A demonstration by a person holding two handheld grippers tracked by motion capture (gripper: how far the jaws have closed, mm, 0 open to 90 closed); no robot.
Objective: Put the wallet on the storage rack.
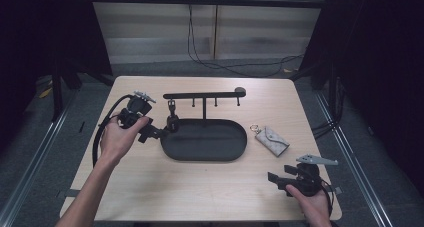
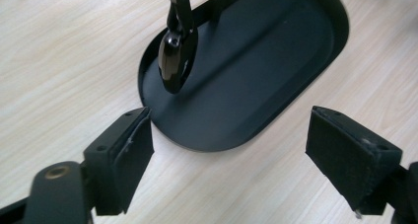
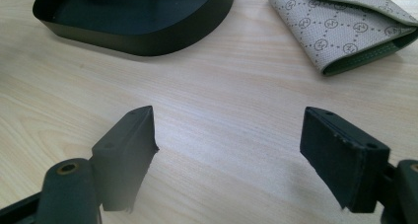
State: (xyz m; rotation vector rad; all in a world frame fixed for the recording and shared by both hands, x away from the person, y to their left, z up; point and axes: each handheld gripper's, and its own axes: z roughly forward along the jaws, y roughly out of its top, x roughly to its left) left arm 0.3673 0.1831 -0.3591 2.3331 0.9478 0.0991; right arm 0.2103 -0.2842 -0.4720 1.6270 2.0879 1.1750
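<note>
Your left hand (image 1: 119, 137) grips the left gripper (image 1: 159, 133), forearm stretched far forward, its jaws spread wide with nothing between them. Your right hand (image 1: 309, 197) holds the right gripper (image 1: 274, 178) close in to you, jaws likewise wide apart and empty, pointing leftward

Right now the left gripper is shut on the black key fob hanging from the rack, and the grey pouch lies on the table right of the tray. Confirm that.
Not quite. The left gripper is open: in the left gripper view its jaws stand wide apart, short of the black key fob, touching nothing. The rest holds: the fob hangs from the rack, and the grey pouch lies right of the tray.
</note>
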